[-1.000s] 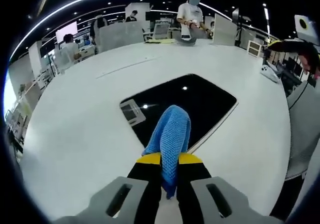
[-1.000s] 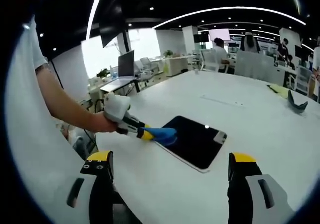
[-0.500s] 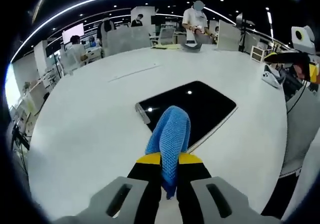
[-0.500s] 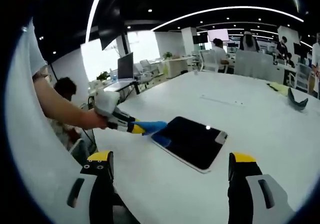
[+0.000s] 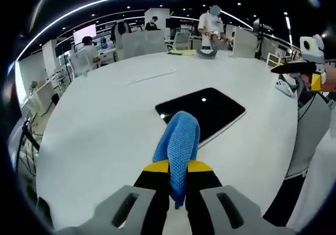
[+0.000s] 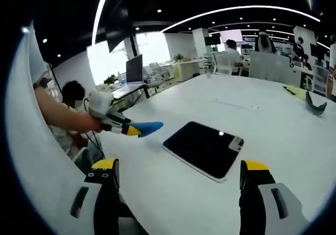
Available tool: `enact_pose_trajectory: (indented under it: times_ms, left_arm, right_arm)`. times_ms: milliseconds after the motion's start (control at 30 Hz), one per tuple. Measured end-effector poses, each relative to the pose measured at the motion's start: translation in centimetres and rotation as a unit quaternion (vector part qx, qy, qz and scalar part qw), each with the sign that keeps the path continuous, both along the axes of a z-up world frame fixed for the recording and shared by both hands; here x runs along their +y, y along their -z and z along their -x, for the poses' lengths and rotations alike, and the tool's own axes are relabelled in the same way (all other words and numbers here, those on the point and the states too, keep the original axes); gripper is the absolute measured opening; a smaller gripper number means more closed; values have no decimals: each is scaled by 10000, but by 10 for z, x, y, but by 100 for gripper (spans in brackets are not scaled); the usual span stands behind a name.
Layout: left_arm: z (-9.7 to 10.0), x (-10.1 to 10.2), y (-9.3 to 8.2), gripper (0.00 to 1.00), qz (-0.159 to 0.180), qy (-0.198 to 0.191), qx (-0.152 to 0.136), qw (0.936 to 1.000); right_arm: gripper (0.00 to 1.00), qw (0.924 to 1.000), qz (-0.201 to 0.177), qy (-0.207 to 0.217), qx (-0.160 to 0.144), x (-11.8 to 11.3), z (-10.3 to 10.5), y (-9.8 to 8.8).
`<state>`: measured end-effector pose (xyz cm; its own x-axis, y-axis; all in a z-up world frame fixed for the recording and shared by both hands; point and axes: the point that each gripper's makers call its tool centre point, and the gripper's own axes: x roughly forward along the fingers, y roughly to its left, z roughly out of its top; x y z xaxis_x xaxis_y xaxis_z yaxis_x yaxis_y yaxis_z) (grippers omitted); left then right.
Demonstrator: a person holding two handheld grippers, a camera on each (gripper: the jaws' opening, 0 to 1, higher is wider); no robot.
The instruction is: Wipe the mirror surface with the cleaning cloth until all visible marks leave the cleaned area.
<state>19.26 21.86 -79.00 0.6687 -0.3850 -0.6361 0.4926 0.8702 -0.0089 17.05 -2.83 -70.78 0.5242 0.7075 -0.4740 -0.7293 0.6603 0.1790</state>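
Note:
A dark rectangular mirror (image 5: pixel 203 112) (image 6: pixel 203 147) lies flat on the white table (image 5: pixel 105 119), reflecting ceiling lights. My left gripper (image 5: pixel 178 167) is shut on a blue cleaning cloth (image 5: pixel 178 143), held above the table a little short of the mirror's near edge. From the right gripper view the left gripper (image 6: pixel 137 129) with the cloth (image 6: pixel 147 126) hangs in the air left of the mirror, apart from it. My right gripper (image 6: pixel 178 178) stands open over the table's near edge, nothing between its fingers (image 6: pixel 254 185). In the left gripper view the right gripper (image 5: pixel 302 67) shows at the far right.
A grey curved object (image 6: pixel 315 105) and a yellow-green item (image 6: pixel 295 92) lie at the table's far side. People sit and stand at desks behind the table. A laptop (image 6: pixel 132 69) stands on a desk at the left. A white device (image 5: pixel 283 87) lies near the table's right edge.
The left gripper has lifted the cloth off the mirror's corner and drawn back to the left, away from the mirror. The right gripper has stayed open and nearly still.

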Motion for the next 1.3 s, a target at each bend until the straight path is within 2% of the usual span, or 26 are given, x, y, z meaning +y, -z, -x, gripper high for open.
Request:
enact_pose_trajectory:
  times_ms: [333, 633, 933, 1133, 1300]
  left_arm:
    - [38, 18, 14, 7, 16, -176, 161, 9997]
    - [64, 27, 28, 7, 70, -370, 321, 9988]
    - [74, 32, 45, 7, 11, -542, 446, 9975]
    - [81, 35, 61, 7, -157, -556, 522, 9970]
    - [80, 34, 60, 7, -164, -561, 375, 9976]
  right_arm:
    - [95, 9998, 61, -185, 38, 10, 1, 2]
    - [95, 9992, 132, -365, 89, 20, 4, 4]
    - [95, 9985, 222, -482, 119, 22, 9, 5]
    - [95, 9983, 274, -500, 152, 21, 11, 7]
    - [95, 9981, 306, -519, 155, 20, 11, 6]
